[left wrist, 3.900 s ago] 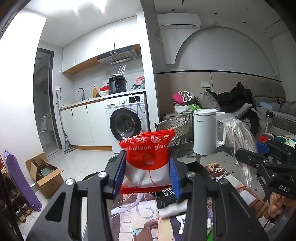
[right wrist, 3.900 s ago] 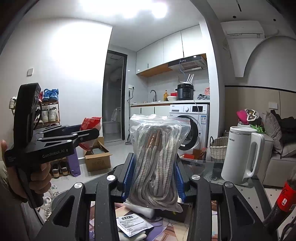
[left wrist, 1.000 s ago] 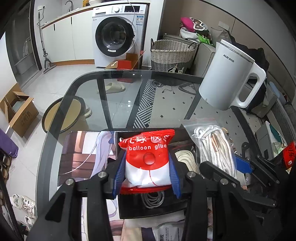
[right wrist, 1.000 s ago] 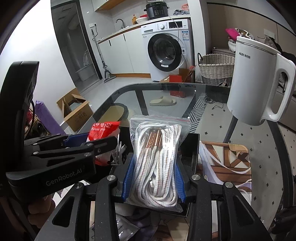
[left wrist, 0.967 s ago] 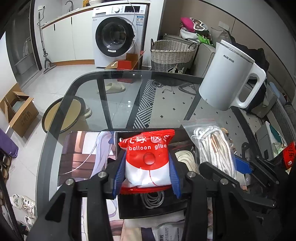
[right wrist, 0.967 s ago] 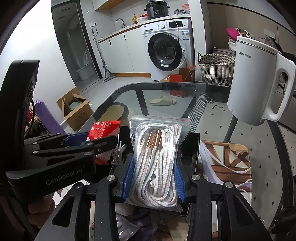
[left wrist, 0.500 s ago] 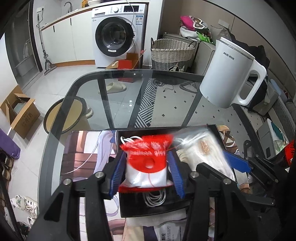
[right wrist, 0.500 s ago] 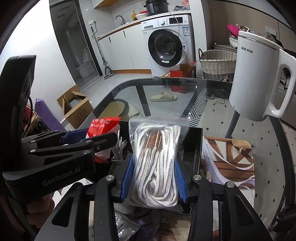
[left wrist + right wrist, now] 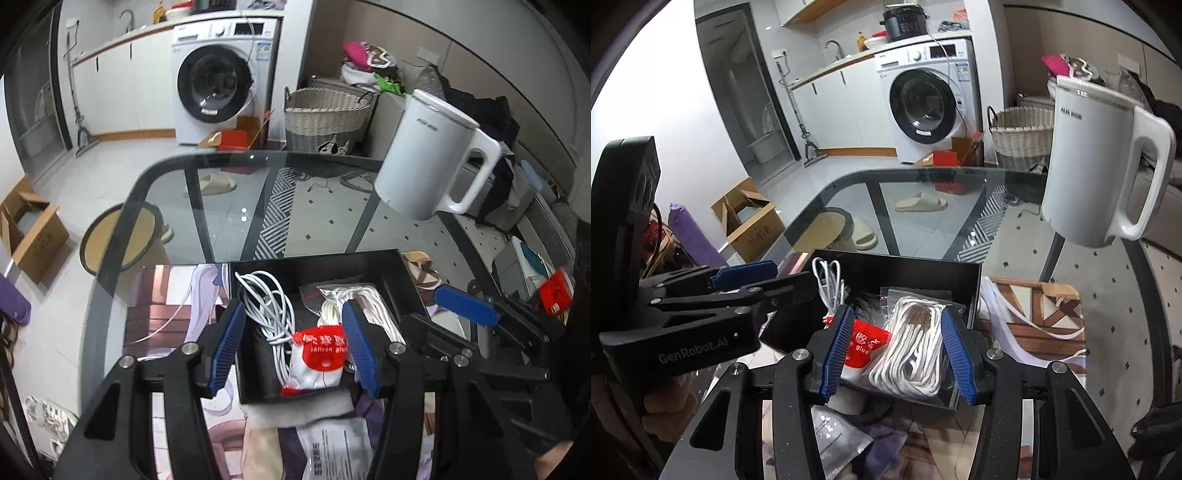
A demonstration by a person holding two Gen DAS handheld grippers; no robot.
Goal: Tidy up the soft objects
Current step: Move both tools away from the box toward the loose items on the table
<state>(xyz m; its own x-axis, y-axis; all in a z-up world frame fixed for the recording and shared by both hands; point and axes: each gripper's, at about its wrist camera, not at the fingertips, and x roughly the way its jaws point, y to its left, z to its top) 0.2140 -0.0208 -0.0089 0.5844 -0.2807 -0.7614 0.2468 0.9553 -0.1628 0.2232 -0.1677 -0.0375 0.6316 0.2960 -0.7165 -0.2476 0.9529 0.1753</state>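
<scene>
Here, a glass table (image 9: 229, 206) fronts a washing machine (image 9: 218, 77).

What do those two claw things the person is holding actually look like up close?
Both are matte black plastic handheld tools. The left gripper and right gripper each have two angular fingers lined with ribbed blue pads, fixed by silver screws. Seen from the right wrist view, the left one's side reads "GenRobot.AI" in grey lettering. No cables or sleeves are visible.

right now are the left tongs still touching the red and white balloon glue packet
Apart. The left wrist view shows the left tongs open, with dark gaps between both blue pads and the red and white balloon glue packet, which lies in the black box.
</scene>
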